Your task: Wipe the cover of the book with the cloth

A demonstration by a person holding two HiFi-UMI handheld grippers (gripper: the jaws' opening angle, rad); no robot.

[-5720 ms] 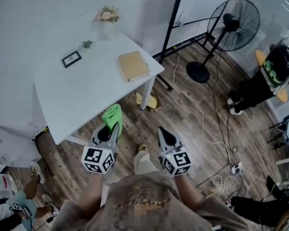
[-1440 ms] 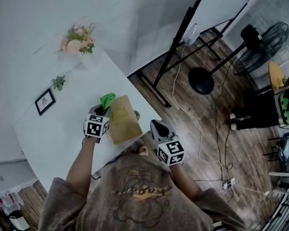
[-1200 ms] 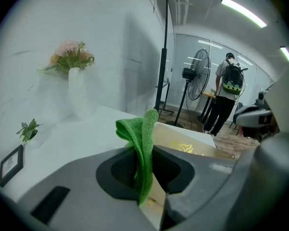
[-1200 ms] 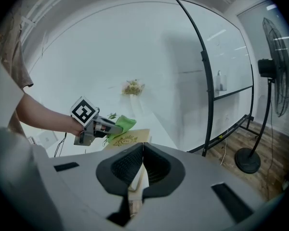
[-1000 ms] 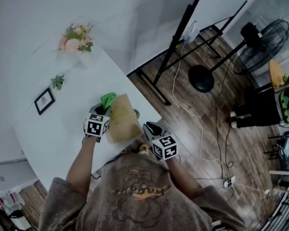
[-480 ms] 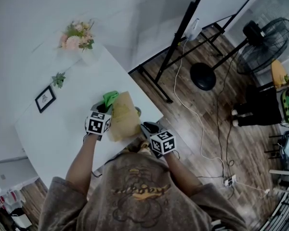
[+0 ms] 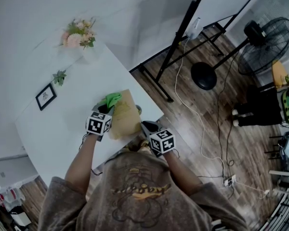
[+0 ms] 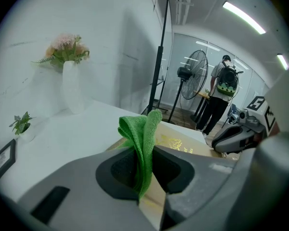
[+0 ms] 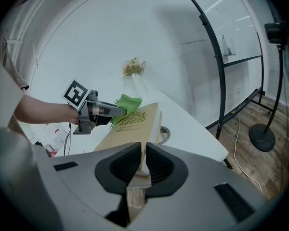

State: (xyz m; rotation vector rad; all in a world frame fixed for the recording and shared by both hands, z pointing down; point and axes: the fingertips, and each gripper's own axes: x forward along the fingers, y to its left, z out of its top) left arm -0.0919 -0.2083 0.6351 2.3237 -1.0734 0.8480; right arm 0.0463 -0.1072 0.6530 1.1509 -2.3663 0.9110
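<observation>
On the white counter (image 7: pixel 62 124), near its corner, the book (image 7: pixel 125 117) is clamped at its near edge by the right gripper (image 7: pixel 144 126), while the left gripper (image 7: pixel 107 110), jaws pinching the green cloth (image 7: pixel 111 99), rests it at the cover's far corner, so the wiping looks barely begun.

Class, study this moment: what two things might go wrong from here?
1. The right gripper pinches only the near edge of the book, close to the edge of the table; a hard stroke may swing it off.
2. The left gripper holds the cloth by a thin fold; dragging may pull it free.
</observation>
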